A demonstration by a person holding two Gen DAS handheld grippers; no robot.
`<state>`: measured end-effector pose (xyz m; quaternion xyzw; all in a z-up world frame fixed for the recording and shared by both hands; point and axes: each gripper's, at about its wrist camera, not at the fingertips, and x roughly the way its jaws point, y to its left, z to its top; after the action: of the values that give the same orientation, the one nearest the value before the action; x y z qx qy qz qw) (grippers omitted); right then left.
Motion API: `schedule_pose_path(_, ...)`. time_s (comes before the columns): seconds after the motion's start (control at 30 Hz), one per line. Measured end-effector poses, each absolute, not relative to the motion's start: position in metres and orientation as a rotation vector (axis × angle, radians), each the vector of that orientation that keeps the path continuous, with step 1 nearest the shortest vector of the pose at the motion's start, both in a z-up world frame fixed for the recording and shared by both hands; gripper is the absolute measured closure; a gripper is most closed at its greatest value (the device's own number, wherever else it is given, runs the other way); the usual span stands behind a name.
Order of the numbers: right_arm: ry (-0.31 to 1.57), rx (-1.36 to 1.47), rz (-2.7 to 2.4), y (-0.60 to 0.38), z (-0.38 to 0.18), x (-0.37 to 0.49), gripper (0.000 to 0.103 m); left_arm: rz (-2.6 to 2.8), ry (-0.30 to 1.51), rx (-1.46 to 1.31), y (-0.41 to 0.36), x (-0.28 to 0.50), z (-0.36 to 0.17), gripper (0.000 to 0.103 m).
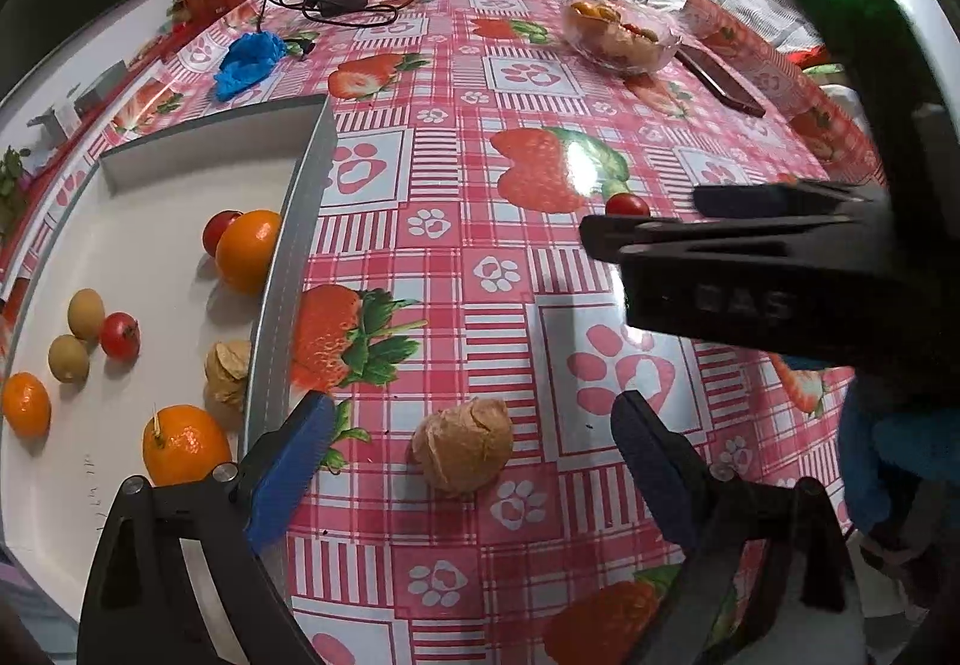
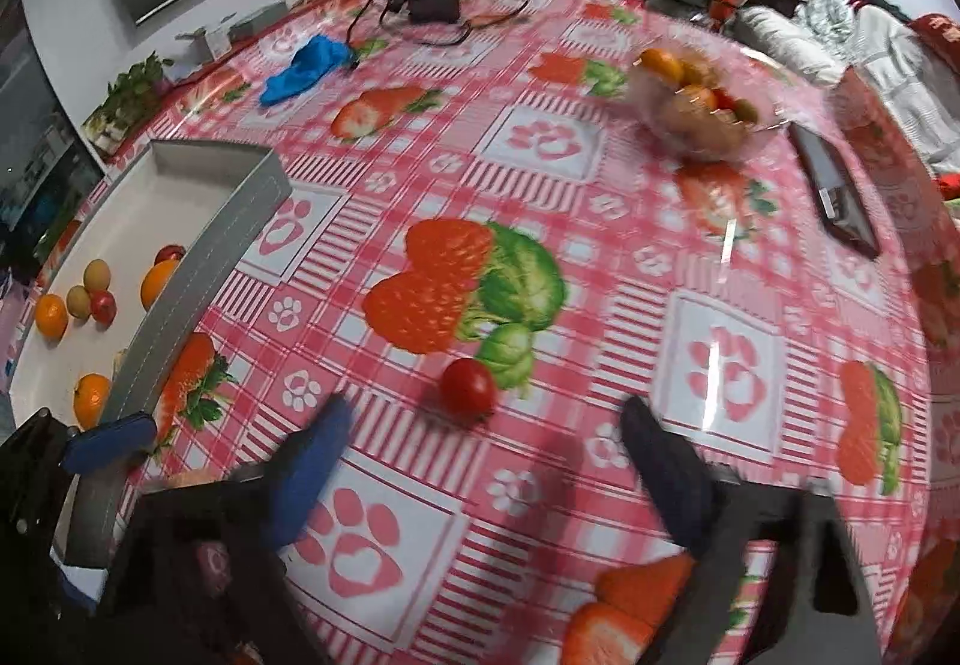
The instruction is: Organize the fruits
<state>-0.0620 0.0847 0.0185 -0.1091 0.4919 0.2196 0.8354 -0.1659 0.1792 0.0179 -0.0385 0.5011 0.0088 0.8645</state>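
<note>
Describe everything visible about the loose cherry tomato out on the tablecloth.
The cherry tomato is small, round, glossy and red, with a pale highlight on top and no stem showing. It sits alone on the pink checked strawberry tablecloth, just below a printed green leaf, outside the grey tray. It lies ahead of the right gripper, between its open fingers' line, untouched. The left wrist view shows it partly hidden behind that gripper.

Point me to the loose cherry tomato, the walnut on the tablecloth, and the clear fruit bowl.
cherry tomato (image 2: 468,388): right wrist view, middle of its red skin.
walnut (image 1: 463,448): left wrist view, centre of its tan shell.
clear fruit bowl (image 1: 651,56): left wrist view, its near right wall.
</note>
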Motion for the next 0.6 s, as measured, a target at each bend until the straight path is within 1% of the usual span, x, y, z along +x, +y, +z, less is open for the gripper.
schedule_pose_path(0.07, 1.058, -0.227, 0.47, 0.087, 0.014, -0.059, 0.026, 0.016, 1.051, -0.082, 0.18, -0.166, 0.018, 0.008)
schedule_pose_path(0.1, 1.06, -0.229, 0.468, 0.088, 0.013, -0.058, 0.03, 0.016, 1.052, -0.082, 0.18, -0.165, 0.018, 0.008)
schedule_pose_path(0.13, 1.064, -0.232, 0.468, 0.089, 0.011, -0.057, 0.043, 0.018, 1.054, -0.079, 0.179, -0.165, 0.018, 0.008)
schedule_pose_path(0.17, 1.073, -0.233, 0.472, 0.09, 0.009, -0.055, 0.046, 0.022, 1.055, -0.071, 0.178, -0.165, 0.017, 0.008)
schedule_pose_path(0.2, 1.065, -0.244, 0.465, 0.092, 0.009, -0.055, 0.048, 0.024, 1.056, -0.064, 0.177, -0.165, 0.017, 0.008)
schedule_pose_path(0.23, 1.064, -0.251, 0.468, 0.093, 0.009, -0.055, 0.056, 0.027, 1.058, -0.055, 0.177, -0.165, 0.016, 0.008)
schedule_pose_path(0.27, 1.061, -0.256, 0.469, 0.094, 0.009, -0.056, 0.061, 0.03, 1.059, -0.049, 0.176, -0.165, 0.016, 0.008)
schedule_pose_path(0.3, 1.053, -0.269, 0.468, 0.095, 0.01, -0.057, 0.074, 0.032, 1.06, -0.044, 0.175, -0.165, 0.015, 0.008)
schedule_pose_path(0.33, 1.05, -0.266, 0.473, 0.094, 0.01, -0.057, 0.079, 0.034, 1.061, -0.043, 0.175, -0.165, 0.015, 0.008)
schedule_pose_path(0.6, 1.051, -0.119, 0.501, 0.059, 0.02, -0.068, 0.079, 0.044, 1.056, -0.035, 0.175, -0.167, 0.015, 0.012)
